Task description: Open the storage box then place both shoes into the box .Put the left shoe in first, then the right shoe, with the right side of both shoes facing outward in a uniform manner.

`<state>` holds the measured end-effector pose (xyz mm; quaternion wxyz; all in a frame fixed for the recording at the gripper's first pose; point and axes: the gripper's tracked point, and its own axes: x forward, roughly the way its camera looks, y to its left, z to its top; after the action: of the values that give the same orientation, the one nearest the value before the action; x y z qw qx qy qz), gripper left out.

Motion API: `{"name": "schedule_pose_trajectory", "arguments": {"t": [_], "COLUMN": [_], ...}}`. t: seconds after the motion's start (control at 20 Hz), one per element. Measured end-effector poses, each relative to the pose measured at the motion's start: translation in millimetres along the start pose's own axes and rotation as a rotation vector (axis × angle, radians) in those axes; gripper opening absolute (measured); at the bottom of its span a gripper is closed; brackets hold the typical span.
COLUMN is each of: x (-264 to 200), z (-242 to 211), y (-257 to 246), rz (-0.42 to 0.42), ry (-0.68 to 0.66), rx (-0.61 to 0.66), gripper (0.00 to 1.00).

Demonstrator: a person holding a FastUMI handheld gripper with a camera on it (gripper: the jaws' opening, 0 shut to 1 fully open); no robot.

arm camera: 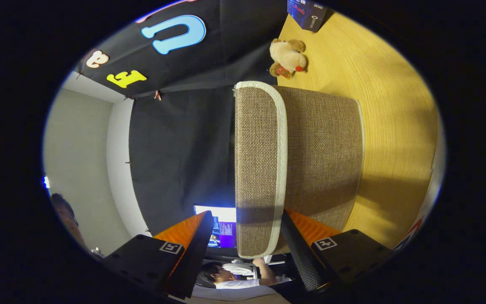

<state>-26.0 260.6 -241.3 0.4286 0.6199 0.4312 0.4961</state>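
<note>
The storage box (323, 156) is brown woven fabric with white trim, and it stands on the wooden table (399, 126). The view is rolled sideways, so the box's lid (259, 160) faces the black booth wall. My gripper (247, 223) is open, and the near end of the lid lies between its two fingers. One finger (293, 236) rests against the lid's white rim on the box-body side. The other finger (202, 236) stands a small gap off the lid's top face. The lid looks closed on the box.
Beyond the box a beige plush toy (288, 57) lies on the table, and a dark carton (308, 12) stands farther off. A person (226, 276) sits by a lit screen (223, 230) behind the fingers. Bare table runs alongside the box.
</note>
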Motion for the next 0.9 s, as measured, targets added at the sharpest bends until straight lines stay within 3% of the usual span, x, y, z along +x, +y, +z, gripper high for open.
{"name": "schedule_pose_trajectory", "arguments": {"t": [0.1, 0.2, 0.3, 0.4, 0.55, 0.7, 0.9], "x": [-2.7, -5.2, -5.4, 0.4, -6.3, -10.7, -4.6], "z": [1.5, 9.8, 14.0, 13.4, 2.5, 0.8, -4.8], "y": [-3.3, 7.1, 8.1, 1.8, 21.1, 39.8, 74.5], "rz": [0.024, 0.087, 0.093, 0.083, 0.128, 0.137, 0.149], "ry": [-0.003, -0.028, -0.045, -0.049, -0.029, -0.05, -0.069], "rx": [0.008, 0.063, 0.055, 0.065, 0.045, 0.003, -0.02], "gripper": [0.96, 0.68, 0.68, 0.22, 0.22, 0.05, 0.05]}}
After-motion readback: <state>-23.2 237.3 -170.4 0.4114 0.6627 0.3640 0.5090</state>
